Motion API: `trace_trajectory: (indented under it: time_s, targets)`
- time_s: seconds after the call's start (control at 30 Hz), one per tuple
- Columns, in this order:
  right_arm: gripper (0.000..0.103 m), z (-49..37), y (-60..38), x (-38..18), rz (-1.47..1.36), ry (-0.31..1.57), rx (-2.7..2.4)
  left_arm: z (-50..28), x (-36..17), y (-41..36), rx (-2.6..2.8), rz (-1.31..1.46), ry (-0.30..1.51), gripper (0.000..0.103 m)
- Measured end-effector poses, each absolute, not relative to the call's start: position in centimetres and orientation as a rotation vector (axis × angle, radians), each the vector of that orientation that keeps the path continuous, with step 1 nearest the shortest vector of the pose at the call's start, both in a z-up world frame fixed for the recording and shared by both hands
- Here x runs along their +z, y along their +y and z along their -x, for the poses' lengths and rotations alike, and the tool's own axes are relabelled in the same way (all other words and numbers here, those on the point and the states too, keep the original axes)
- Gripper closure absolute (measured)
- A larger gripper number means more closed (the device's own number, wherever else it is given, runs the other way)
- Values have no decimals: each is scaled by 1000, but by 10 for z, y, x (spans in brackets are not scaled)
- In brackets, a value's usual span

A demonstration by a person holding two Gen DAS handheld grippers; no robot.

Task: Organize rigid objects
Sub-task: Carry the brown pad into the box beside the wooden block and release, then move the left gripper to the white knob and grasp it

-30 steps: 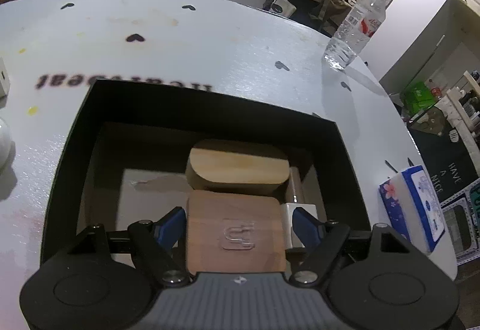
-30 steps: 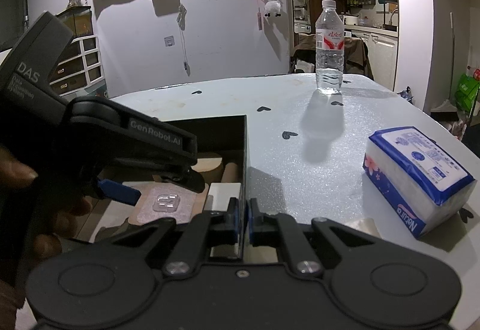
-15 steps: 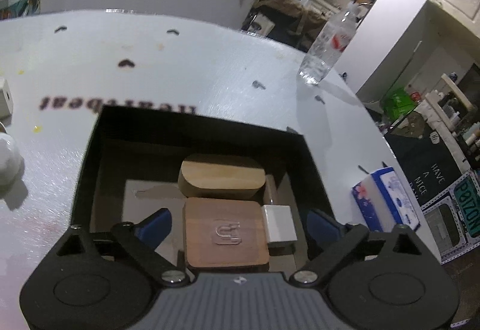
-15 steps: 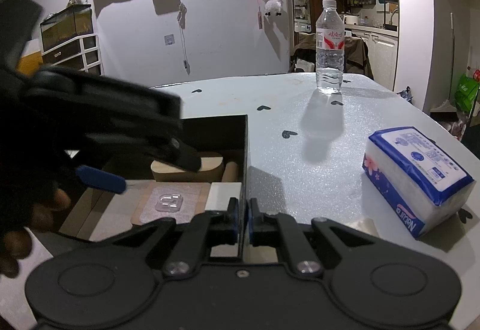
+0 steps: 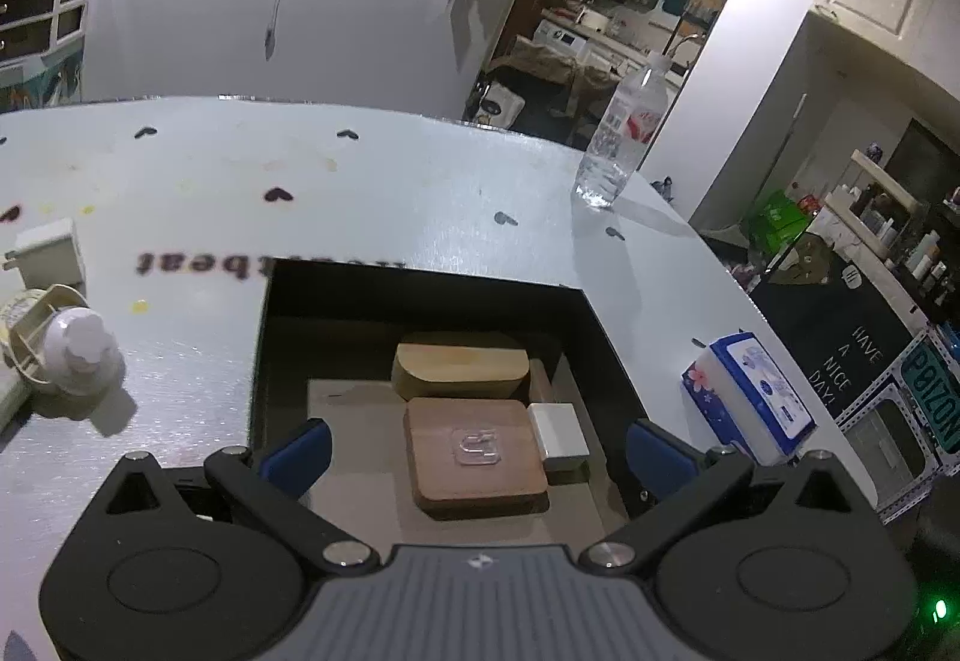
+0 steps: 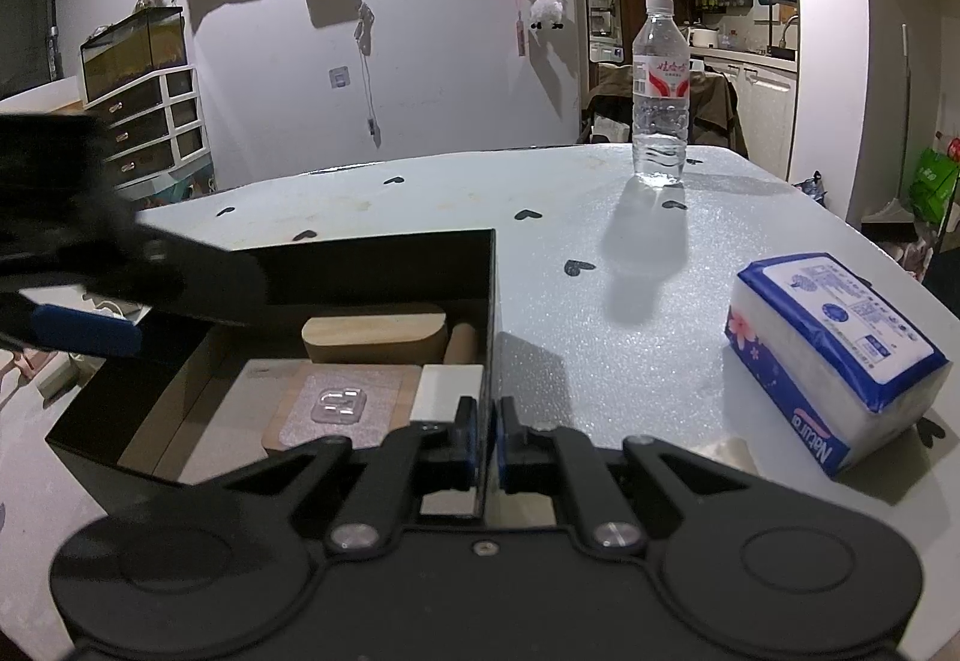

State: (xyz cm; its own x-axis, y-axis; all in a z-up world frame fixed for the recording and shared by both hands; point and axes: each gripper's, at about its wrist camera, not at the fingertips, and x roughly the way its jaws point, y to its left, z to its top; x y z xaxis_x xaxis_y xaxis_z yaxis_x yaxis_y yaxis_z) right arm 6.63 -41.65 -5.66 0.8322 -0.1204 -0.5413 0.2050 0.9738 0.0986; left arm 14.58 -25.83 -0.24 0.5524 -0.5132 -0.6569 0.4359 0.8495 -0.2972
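Observation:
A black box [image 5: 420, 289] stands on the white table. In it lie a square wooden coaster [image 5: 444, 481] with a clear hook on top, an oval wooden block [image 5: 459, 370], a white block [image 5: 558, 436] and a wooden cylinder [image 6: 461, 343]. My left gripper [image 5: 477, 451] hovers above the box with its jaws opening wide. The coaster lies below between the blue pads [image 5: 297, 448], untouched. My right gripper [image 6: 487, 439] is shut on the box's right wall [image 6: 495, 301] near the front corner. One left blue finger [image 6: 84, 328] shows at the left of the right wrist view.
A water bottle [image 6: 659, 90] stands at the table's far right. A blue and white tissue pack [image 6: 834, 349] lies right of the box. Left of the box are a white plug [image 5: 48, 253] and a small white flower-shaped item [image 5: 81, 349] in a beige holder.
The left jaws spread away from the coaster and the gripper rose and pulled back; the coaster stays flat in the box. The right gripper has not moved.

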Motion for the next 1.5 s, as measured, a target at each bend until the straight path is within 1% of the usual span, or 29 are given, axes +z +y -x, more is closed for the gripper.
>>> trace_trajectory:
  time_s: [0.2,0.37,0.77,0.9,1.1,1.27,1.3,1.33,1.37,1.43,1.5]
  targets:
    - [97,-66,-416,-57,-154,562,-172,-128,1,-237,-569,89,752,0]
    - [97,-66,-416,-56,-154,563,-173,-114,1,-213,-536,37,658,0]
    - [97,-66,-416,-56,-151,560,-173,-101,-26,-143,-460,-2,519,0]
    - [97,-65,-414,-55,-146,559,-176,-104,-35,-124,-416,-13,466,0]
    - [97,-64,-410,-54,-127,553,-184,-127,-45,-102,-360,-9,465,0]
    - [97,-63,-407,-53,-107,550,-195,-143,-45,-106,-351,-133,439,1]
    - [97,-63,-406,-53,-106,550,-196,-146,-46,-111,-327,-191,427,3]
    - [97,-63,-406,-53,-105,549,-197,-148,-48,-115,-312,-241,411,10]
    - [97,-63,-405,-53,-103,549,-198,-152,-50,-119,-308,-301,400,15]
    - [97,-63,-405,-53,-101,548,-197,-161,-54,-123,-311,-363,415,32]
    - [97,-63,-406,-53,-107,546,-193,-172,-56,-126,-324,-390,432,40]
